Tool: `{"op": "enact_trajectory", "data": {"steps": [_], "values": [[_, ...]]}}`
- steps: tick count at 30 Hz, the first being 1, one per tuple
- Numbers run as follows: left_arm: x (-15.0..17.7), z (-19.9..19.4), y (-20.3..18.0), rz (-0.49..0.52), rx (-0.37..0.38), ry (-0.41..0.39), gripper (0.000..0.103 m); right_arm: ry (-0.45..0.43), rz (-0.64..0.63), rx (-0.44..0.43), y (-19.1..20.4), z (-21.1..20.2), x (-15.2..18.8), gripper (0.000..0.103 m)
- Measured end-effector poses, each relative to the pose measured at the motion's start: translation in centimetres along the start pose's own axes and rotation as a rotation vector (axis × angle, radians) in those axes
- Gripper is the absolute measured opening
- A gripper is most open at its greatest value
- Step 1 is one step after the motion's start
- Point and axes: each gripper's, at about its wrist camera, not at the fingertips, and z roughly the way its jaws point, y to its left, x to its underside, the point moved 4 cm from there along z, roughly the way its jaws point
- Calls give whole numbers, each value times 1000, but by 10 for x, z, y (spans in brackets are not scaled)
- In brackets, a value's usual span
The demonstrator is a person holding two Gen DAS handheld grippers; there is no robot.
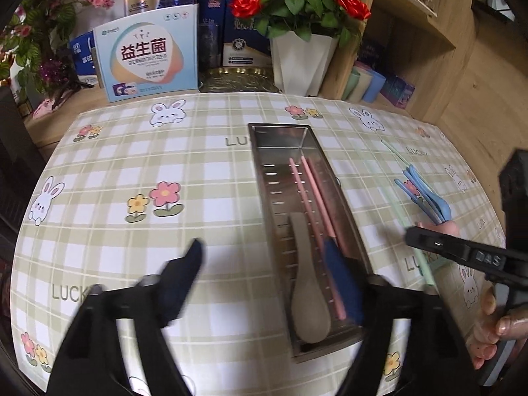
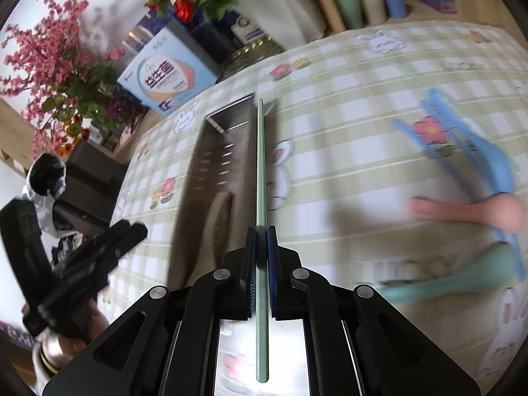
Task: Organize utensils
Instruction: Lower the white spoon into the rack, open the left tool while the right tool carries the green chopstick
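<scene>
The right gripper (image 2: 262, 231) is clamped on a green chopstick (image 2: 260, 165) that runs straight ahead from its jaws, over the metal tray (image 2: 201, 178). The left gripper (image 1: 264, 254) stands wide with nothing between its fingers; just ahead, in the tray (image 1: 260, 178), lie a beige spoon (image 1: 308, 300) and pink chopsticks (image 1: 313, 198). Right of both jaws, blue utensils (image 2: 462, 145) rest on the checked tablecloth (image 1: 148, 165).

A table covered by a green-and-white checked cloth (image 1: 184, 178) printed with rabbits and flowers carried a long steel tray (image 1: 260, 178) at its middle. To the tray's right, directly on the cloth, lay blue utensils (image 2: 475, 145) in a loose bunch, a pink spoon (image 2: 478, 213) crossing them, and a green spoon (image 2: 462, 280) nearest the camera.
</scene>
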Motion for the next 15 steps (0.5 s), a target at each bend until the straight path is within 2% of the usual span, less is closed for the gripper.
{"op": "enact_trajectory", "data": {"steps": [1,4,10,15], "values": [[1,-2,5,-5,-3,-4,91,9,10,0,8,8,-2,6],[6,-6,20,-31,-20,-4,96,24,28,16,23,27,-7,6],[15,-15,53,-115,-51,-19,97,78,89,67,33,58,-11,6],[20,-17,64,-151,-47,-22,97,97,101,100,33,68,-11,6]]}}
